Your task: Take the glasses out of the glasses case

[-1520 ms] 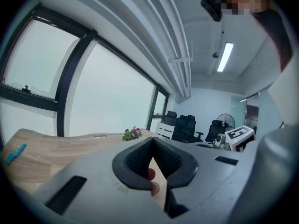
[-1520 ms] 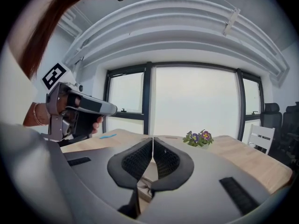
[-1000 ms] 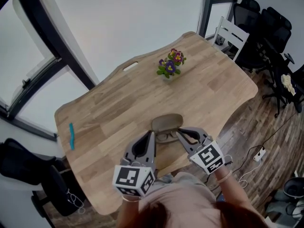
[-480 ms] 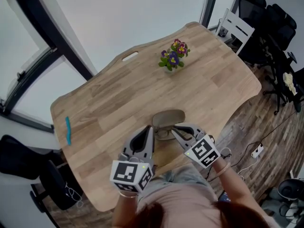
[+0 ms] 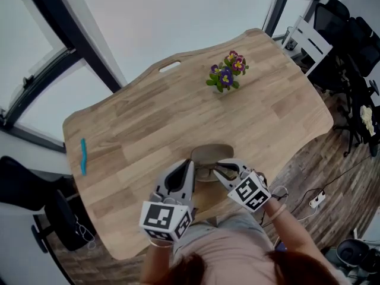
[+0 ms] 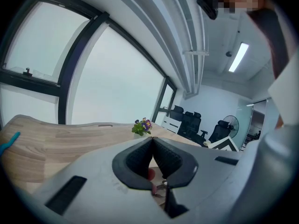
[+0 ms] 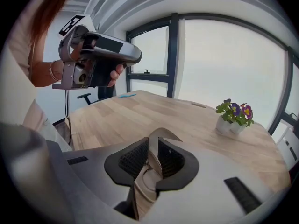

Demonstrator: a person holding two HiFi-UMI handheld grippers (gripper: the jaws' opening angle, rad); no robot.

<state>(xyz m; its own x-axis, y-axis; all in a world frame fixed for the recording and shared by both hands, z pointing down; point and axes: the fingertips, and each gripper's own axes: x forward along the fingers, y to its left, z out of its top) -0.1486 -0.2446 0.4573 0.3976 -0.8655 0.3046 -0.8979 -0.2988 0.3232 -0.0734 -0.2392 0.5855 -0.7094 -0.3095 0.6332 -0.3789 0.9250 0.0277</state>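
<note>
An olive-grey glasses case (image 5: 211,153) lies open near the table's front edge, with the glasses (image 5: 206,172) just in front of it. My left gripper (image 5: 190,165) comes in from the left. In the left gripper view its jaws (image 6: 153,143) are shut, with a pinkish tip and a bit of metal frame (image 6: 159,188) caught low between the pads. My right gripper (image 5: 219,164) is shut on the case's flap (image 7: 160,138), which stands up between its pads. From the right gripper view the left gripper (image 7: 100,55) shows in a hand above the table.
A small pot of purple flowers (image 5: 227,77) stands at the table's far side, also in the gripper views (image 6: 142,126) (image 7: 233,116). A blue pen-like thing (image 5: 83,156) lies at the left edge. Black office chairs (image 5: 350,46) and a white chair (image 5: 309,43) stand to the right.
The right gripper has edged a little left, closer to the case. The left gripper stays by the glasses. The head view has shifted slightly.
</note>
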